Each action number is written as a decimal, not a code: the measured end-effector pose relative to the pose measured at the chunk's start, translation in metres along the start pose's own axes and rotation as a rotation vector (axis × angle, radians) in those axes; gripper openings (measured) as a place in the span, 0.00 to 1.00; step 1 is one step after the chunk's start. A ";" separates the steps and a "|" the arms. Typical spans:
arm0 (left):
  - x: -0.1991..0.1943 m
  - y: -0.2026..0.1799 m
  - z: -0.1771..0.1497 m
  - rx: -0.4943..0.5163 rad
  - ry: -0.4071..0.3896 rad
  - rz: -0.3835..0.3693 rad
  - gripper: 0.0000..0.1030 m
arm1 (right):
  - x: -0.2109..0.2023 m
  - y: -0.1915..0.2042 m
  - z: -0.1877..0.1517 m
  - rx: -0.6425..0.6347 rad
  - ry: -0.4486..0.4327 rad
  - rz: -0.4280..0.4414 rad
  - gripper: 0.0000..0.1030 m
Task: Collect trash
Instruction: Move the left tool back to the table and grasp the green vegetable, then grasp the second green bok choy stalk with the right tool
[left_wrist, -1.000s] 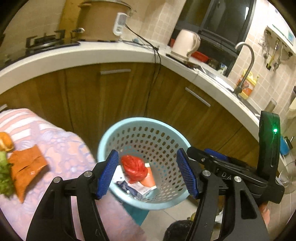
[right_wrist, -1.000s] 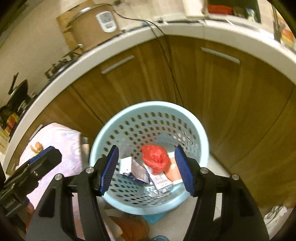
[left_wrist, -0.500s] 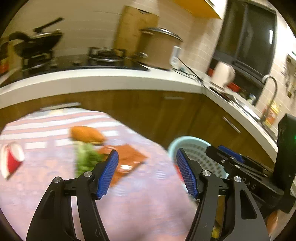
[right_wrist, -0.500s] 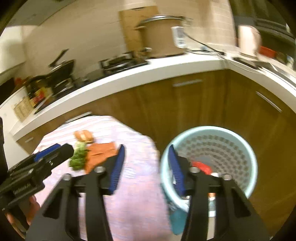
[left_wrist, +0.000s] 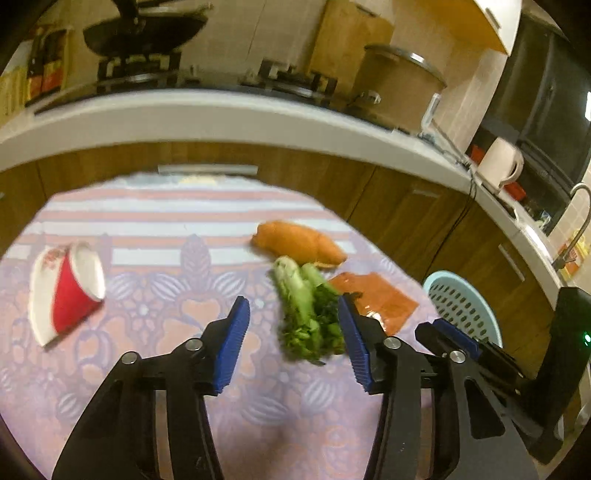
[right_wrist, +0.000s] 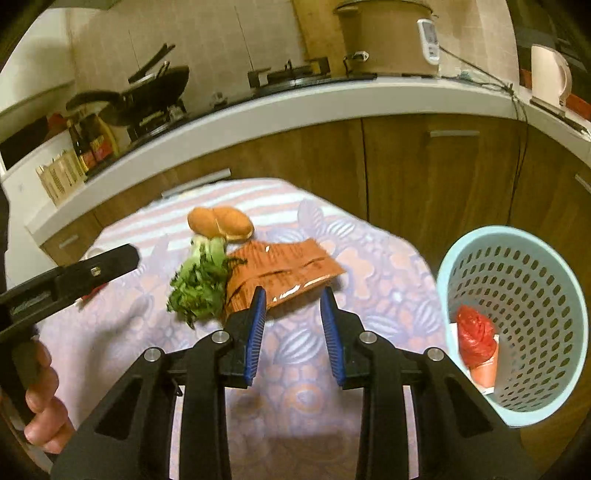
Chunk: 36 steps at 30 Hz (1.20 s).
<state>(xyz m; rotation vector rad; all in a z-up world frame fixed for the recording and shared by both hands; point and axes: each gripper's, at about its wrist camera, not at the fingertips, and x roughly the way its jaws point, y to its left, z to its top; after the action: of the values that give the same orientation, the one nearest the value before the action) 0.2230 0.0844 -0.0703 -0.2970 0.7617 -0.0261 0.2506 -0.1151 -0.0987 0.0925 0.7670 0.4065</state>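
An orange wrapper lies flat on the patterned tablecloth, with a leafy green vegetable at its left and a bread bun behind. My right gripper is open and empty, just in front of the wrapper. My left gripper is open and empty, hovering at the vegetable, with the wrapper and the bun beyond. The light blue perforated basket stands off the table's right edge, holding a red crumpled bag and other scraps.
A tipped red paper cup on a white plate lies at the table's left. Wooden cabinets and a white counter run behind, with a wok, a large cooker and a kettle on it.
Both grippers swung left from over the basket to over the table. The vegetable, wrapper and bun came into the middle of both views. The right gripper's jaws narrowed somewhat.
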 end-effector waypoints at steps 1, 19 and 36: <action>0.006 0.001 0.000 0.001 0.011 0.006 0.40 | 0.004 -0.001 -0.001 0.000 0.011 -0.003 0.26; 0.060 -0.005 0.003 0.048 0.104 0.033 0.37 | 0.012 -0.005 0.000 0.005 0.028 0.027 0.26; 0.000 0.032 -0.007 -0.020 0.008 0.035 0.15 | 0.034 0.057 0.032 -0.132 0.081 0.116 0.26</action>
<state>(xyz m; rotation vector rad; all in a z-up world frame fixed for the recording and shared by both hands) 0.2159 0.1133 -0.0842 -0.3031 0.7749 0.0133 0.2760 -0.0472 -0.0854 -0.0036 0.8146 0.5730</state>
